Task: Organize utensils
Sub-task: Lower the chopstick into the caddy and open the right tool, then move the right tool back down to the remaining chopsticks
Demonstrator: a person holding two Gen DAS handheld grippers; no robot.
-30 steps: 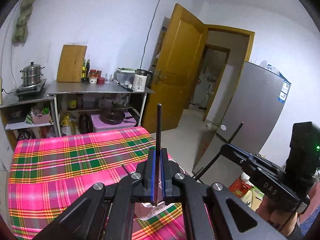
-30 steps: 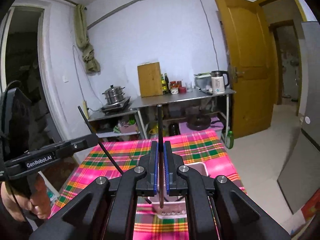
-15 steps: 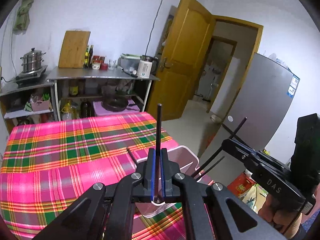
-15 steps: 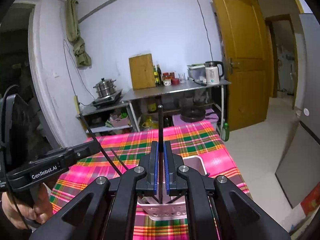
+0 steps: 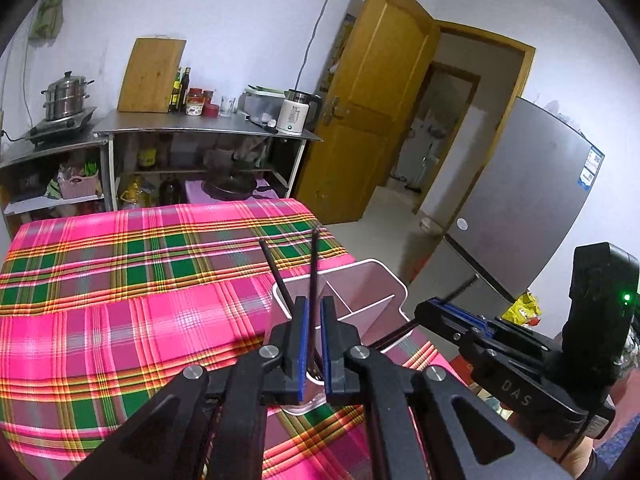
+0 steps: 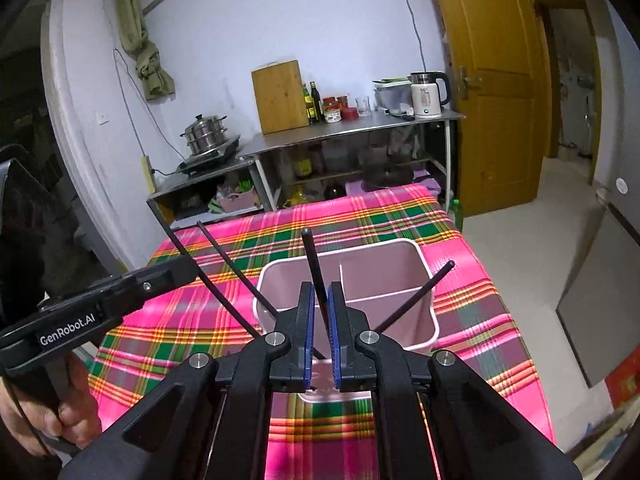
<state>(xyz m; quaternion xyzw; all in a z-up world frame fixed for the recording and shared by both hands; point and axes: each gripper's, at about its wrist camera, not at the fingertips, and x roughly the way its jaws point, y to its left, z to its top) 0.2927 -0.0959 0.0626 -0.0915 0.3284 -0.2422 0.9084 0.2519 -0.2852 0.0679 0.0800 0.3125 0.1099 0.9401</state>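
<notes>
Releasing stage at the right gripper (image 6: 320, 332): blue pads stand apart, having just been opening. First thin black chopstick (image 6: 314, 268) stands loose and tilted in the gap, neither pad pressing on it. Its lower end drops behind the jaws, close to the divider; cannot tell which compartment.

Left gripper (image 5: 312, 340): pads together on the second thin black chopstick (image 5: 314, 272), clamped and nearly upright. Its lower end points down into the container directly beneath the fingers.

Just beyond both sets of fingers: pale pink rectangular plastic utensil holder (image 6: 424, 280), two compartments, one divider wall. Already inside: left-leaning black chopstick (image 6: 236, 268) over the rim to the left of the right fingers, and right-leaning black chopstick (image 6: 420, 292) on the far side of the divider.

Beneath the holder: pink-and-green plaid tablecloth (image 6: 360, 216). No other utensils visible lying on it.

Judgement: late in the task. Two chopsticks placed, a third as good as dropped, a fourth not yet let go. Left to do: open the left pads, lift both grippers clear without dragging a stick out.
</notes>
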